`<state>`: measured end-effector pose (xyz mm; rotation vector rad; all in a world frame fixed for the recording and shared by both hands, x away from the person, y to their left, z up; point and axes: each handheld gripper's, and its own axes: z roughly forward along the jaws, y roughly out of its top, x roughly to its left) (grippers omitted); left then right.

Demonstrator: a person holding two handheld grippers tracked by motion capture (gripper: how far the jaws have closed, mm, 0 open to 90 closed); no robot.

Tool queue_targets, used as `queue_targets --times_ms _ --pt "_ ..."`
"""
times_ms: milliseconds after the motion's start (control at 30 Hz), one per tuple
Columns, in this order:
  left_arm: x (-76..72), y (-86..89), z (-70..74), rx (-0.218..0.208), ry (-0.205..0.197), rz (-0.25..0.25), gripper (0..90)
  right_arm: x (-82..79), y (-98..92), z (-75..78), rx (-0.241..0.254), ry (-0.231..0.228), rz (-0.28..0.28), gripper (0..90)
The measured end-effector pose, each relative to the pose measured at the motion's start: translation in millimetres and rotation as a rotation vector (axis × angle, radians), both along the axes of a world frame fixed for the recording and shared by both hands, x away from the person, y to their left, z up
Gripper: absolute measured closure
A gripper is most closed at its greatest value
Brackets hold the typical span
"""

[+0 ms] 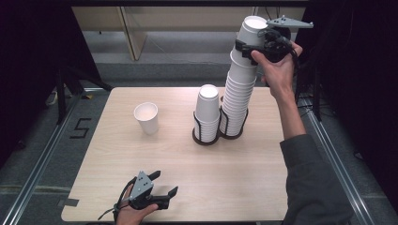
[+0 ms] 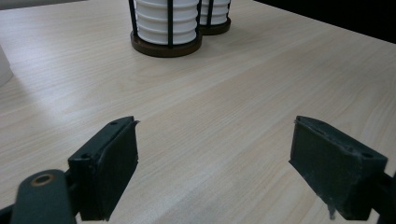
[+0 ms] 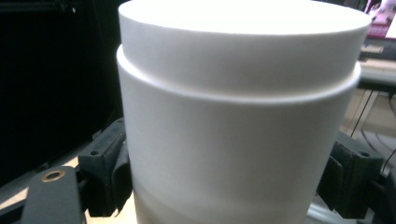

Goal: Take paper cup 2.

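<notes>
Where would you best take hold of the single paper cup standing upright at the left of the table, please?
Grip the single cup across its side wall, just below the rim, coming in level from the near side. It stands upright, mouth up, with bare table around it; the left gripper is nearest.

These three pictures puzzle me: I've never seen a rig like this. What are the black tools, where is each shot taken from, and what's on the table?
A person holds a two-jaw gripper in each hand. The high view looks down on the wooden table. The other two come from cameras riding on the grippers. The left gripper rests near the table's front edge, jaws apart and empty. The right gripper clamps the top cups of a tall stack of paper cups in a wire holder. Beside it stands a shorter stack, and farther left a single upright cup.
</notes>
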<state>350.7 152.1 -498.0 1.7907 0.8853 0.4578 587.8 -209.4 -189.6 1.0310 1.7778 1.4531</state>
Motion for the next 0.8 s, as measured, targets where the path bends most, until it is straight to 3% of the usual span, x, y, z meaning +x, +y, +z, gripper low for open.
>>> queue_targets --times_ms 433,633,800 --pt "0.2 1.3 2.1 0.006 -0.004 -0.004 14.7 -18.5 -4.8 44.9 0.015 -0.102 -0.035 19.3" --pt "1.6 2.0 0.9 -0.006 -0.002 -0.002 14.7 -39.3 -10.2 53.2 -0.004 -0.098 -0.019 19.3" --pt "1.2 2.4 1.2 0.006 0.006 0.005 14.7 -64.2 -17.1 50.6 -0.026 -0.095 0.022 19.3"
